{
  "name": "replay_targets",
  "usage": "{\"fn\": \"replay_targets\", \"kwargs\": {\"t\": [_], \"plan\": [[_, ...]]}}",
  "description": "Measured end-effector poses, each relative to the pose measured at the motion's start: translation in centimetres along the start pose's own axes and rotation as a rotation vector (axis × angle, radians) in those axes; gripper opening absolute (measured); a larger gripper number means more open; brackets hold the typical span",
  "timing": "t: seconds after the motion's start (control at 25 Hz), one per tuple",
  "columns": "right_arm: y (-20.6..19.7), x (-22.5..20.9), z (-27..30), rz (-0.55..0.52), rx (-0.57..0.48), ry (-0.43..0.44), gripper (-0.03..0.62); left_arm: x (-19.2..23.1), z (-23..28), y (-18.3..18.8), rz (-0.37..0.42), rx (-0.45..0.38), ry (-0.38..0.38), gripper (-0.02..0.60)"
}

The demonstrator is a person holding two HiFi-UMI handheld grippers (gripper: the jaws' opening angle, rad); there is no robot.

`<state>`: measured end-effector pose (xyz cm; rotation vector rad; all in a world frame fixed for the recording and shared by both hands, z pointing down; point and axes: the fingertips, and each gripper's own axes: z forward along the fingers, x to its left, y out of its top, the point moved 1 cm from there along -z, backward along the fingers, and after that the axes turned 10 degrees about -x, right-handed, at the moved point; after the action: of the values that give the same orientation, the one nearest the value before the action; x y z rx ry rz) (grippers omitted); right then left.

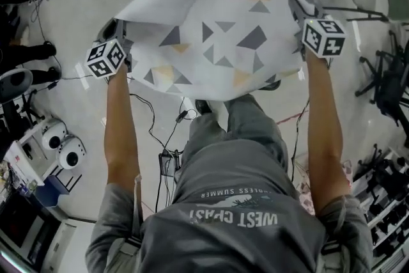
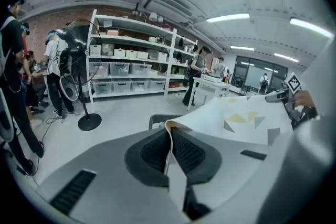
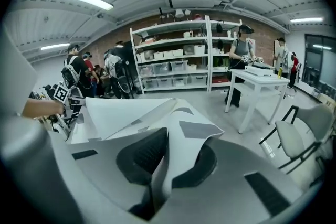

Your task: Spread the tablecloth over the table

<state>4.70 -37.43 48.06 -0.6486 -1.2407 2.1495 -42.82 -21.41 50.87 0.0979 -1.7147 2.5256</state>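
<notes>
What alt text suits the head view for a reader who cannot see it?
A white tablecloth with grey and tan triangles is held spread between the left tool and right tool, each shut on an edge, above the floor.

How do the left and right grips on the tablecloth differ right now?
The left gripper pinches a thin, flat strip of the tablecloth; the right gripper pinches a thicker, folded bunch. In the head view the left gripper sits lower in the picture than the right gripper. Both are shut on it, holding it in the air.
</notes>
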Motion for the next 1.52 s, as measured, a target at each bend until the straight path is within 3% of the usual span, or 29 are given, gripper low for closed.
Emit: {"fn": "replay_targets", "kwargs": {"t": [0.24,0.4,0.48,0.6,0.64,0.68,0.72,0.76,0.84,0.88,0.92,0.96,1.0,1.16,1.2,1.24,1.32,1.44,1.52], "plan": [[-6.7,-3.8,5.2,0.041,0.128,-0.019,0.051,0.7,5.4,-4.4,0.042,0.123,0.012,0.005],[-9.6,-6.6,5.9,0.068,0.174,-0.108,0.095,2.8,6.9,-6.7,0.095,0.184,0.104,0.036],[-11.1,-8.0,5.9,0.087,0.204,-0.149,0.131,3.8,7.5,-7.6,0.242,0.237,0.158,0.076],[-13.7,-9.6,6.0,0.112,0.28,-0.187,0.169,4.2,8.2,-8.0,0.556,0.303,0.18,0.168],[-14.5,-9.9,6.2,0.122,0.301,-0.193,0.172,4.2,8.4,-7.9,0.629,0.308,0.168,0.186],[-15.1,-10.2,6.4,0.129,0.317,-0.196,0.173,4.2,8.6,-7.8,0.643,0.304,0.155,0.184],[-15.7,-10.4,6.6,0.128,0.332,-0.195,0.173,4.6,8.7,-7.8,0.581,0.292,0.151,0.183],[-16.2,-10.6,6.8,0.119,0.349,-0.194,0.173,5.5,8.8,-7.9,0.445,0.276,0.163,0.185],[-17.1,-10.7,7.3,0.082,0.38,-0.193,0.169,8.4,8.7,-8.6,0.065,0.234,0.236,0.186],[-17.3,-10.8,7.5,0.067,0.39,-0.195,0.167,10.0,8.6,-9.0,-0.073,0.216,0.28,0.184],[-17.6,-10.9,7.7,0.058,0.398,-0.199,0.166,11.1,8.6,-9.3,-0.106,0.22,0.309,0.186],[-17.8,-11.0,7.8,0.056,0.402,-0.204,0.164,11.6,8.6,-9.4,-0.032,0.25,0.312,0.187],[-17.9,-11.1,7.8,0.057,0.405,-0.207,0.162,11.3,8.8,-9.4,0.113,0.292,0.288,0.195],[-18.2,-11.2,8.2,0.069,0.41,-0.208,0.158,5.3,8.8,-10.4,0.874,0.43,0.061,0.198],[-18.4,-11.2,8.3,0.07,0.414,-0.208,0.155,3.7,8.8,-11.4,1.032,0.456,0.005,0.199],[-18.6,-11.2,8.4,0.071,0.417,-0.208,0.149,2.4,9.1,-12.4,1.14,0.47,-0.035,0.199],[-19.0,-11.2,8.5,0.07,0.421,-0.21,0.143,1.2,10.4,-13.6,1.219,0.475,-0.058,0.221],[-19.6,-11.3,9.0,0.071,0.421,-0.209,0.144,0.9,13.3,-13.6,1.254,0.47,-0.067,0.27],[-19.8,-11.4,9.1,0.075,0.413,-0.205,0.144,0.0,14.9,-13.3,1.26,0.452,-0.104,0.265]]}}
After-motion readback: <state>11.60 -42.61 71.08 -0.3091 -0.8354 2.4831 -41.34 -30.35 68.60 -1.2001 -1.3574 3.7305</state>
